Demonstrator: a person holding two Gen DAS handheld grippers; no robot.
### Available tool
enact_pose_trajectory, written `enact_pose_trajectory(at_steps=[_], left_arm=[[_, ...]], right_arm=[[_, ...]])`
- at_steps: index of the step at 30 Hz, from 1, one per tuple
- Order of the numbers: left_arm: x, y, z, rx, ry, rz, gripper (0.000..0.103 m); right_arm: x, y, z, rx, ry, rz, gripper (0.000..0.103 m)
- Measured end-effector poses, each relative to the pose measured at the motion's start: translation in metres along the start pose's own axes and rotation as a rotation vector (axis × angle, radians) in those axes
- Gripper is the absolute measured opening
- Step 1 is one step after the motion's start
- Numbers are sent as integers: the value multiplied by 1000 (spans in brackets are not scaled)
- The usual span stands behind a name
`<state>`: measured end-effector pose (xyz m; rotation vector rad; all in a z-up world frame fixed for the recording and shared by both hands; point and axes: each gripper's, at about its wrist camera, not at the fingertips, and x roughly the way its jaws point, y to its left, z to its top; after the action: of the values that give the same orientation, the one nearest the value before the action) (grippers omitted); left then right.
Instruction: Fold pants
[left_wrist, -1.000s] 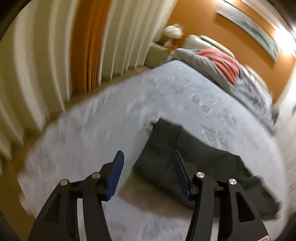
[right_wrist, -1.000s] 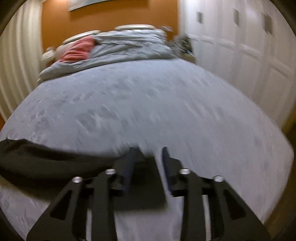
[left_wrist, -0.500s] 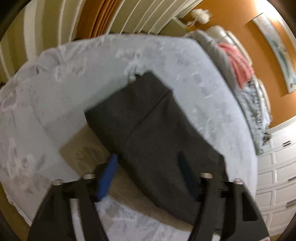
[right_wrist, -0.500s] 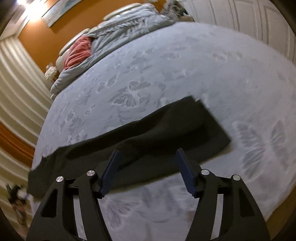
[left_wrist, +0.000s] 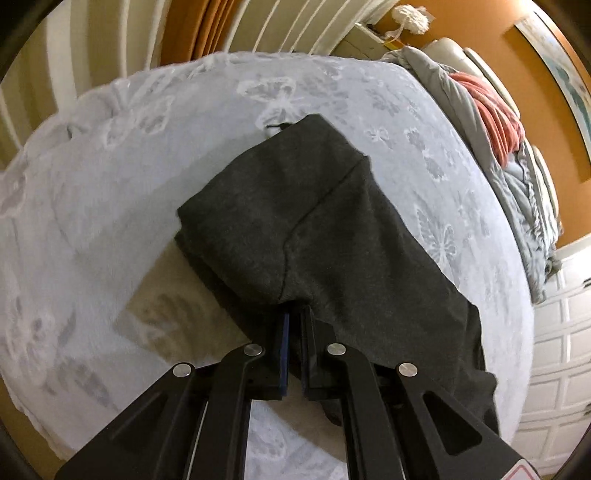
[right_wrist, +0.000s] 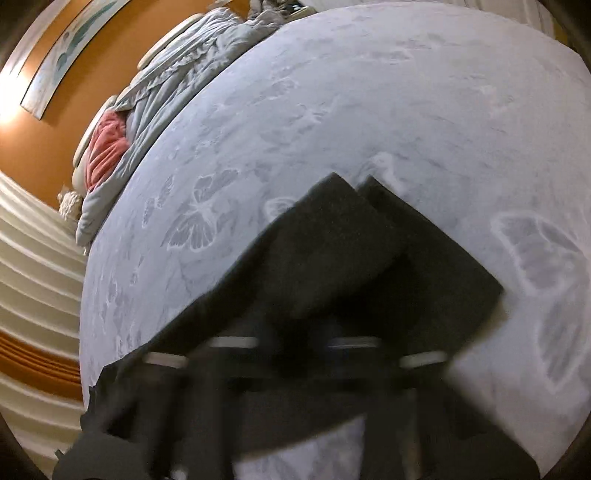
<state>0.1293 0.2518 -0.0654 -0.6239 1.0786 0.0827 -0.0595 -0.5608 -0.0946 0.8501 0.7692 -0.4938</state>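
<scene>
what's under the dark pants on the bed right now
Under the dark pants lies the grey butterfly-print bedspread. The left gripper is shut on the near edge. The fabric hides its fingertips and whatever is directly beneath.

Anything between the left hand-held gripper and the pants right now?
Nothing visible. The left hand-held gripper is already closed on the near edge of the dark grey fabric pants, which lie on the pale grey butterfly-print bedspread. Right view is too blurred to judge.
</scene>
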Motion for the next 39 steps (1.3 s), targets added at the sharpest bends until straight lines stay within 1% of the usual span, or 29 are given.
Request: enact_pose_trajectory(at_steps=[1,2,4,5,6,7,8,9,11,12,13,15,16,18,20,21,22,23,24,25,26,27,28,30,33,34,35,37,39], left_arm=[[-3,-1,0,11,-10,-3,2],[-7,-3,1,22,-21,-13,2],[-10,-3,3,28,-34,-15,2],[-9,-3,3,30,-33,-9,2],[-8,-3,3,30,-26,-2,2],[-5,-3,3,30,-18,7,2],[-2,-4,3,37,-11,24,2],[0,-4,3,44,-7,33,2],[1,-7,3,55,-1,35,2],[1,-8,3,62,-1,39,2],[1,-9,2,66,-5,41,2],[-2,-11,1,68,-19,42,2],[-2,-11,1,68,-23,43,2],[0,-11,1,66,-22,53,2],[4,-9,0,58,-11,63,2],[6,-9,0,59,-6,70,3],[7,-9,-2,61,-2,80,3],[9,-9,-3,69,8,91,3],[10,-9,-5,76,12,101,4],[10,-9,-6,80,14,109,5],[9,-9,-6,87,14,112,7],[7,-9,-6,93,11,121,10],[0,-9,-7,92,-3,132,10],[-19,-11,-11,85,-59,118,10],[-61,-28,-18,160,-251,147,10],[-69,-33,-21,183,-293,147,10],[-77,-42,-24,220,-342,140,10],[-74,-55,-29,271,-348,152,14],[-62,-62,-31,290,-309,159,15]], right_arm=[[-10,10,3,-29,-44,22,2],[-38,30,8,-87,-121,109,2],[-89,51,10,-142,-236,252,2],[-106,54,9,-158,-275,290,2],[-118,54,7,-190,-322,269,2],[-117,50,6,-209,-333,222,2],[-94,32,4,-200,-276,83,2],[-67,11,3,-160,-173,10,2],[-27,-19,-6,-113,-18,-99,2],[-18,-20,-11,-139,21,-130,2],[-22,-14,-13,-173,9,-135,2],[-51,12,-10,-225,-95,-35,2],[-71,23,-8,-218,-160,46,2],[-81,23,-6,-203,-193,85,2],[-52,3,-8,-191,-114,-29,2],[-31,-9,-9,-188,-40,-96,3],[-8,-25,-15,-180,61,-152,1],[-12,-25,-18,-193,27,-124,3],[-18,-23,-15,-196,21,-136,8],[-36,-16,-11,-174,-25,-175,23],[-48,-13,-12,-160,-67,-173,47],[-61,-11,-13,-148,-106,-140,57],[-75,-8,-15,-138,-141,-110,61],[-90,-5,-16,-136,-193,-127,61],[-110,0,-11,-158,-318,-170,60],[-113,7,-11,-186,-345,-163,60],[-110,1,-7,-198,-344,-157,60],[-94,4,-1,-221,-312,-169,60],[-63,1,13,-254,-246,-213,60]])
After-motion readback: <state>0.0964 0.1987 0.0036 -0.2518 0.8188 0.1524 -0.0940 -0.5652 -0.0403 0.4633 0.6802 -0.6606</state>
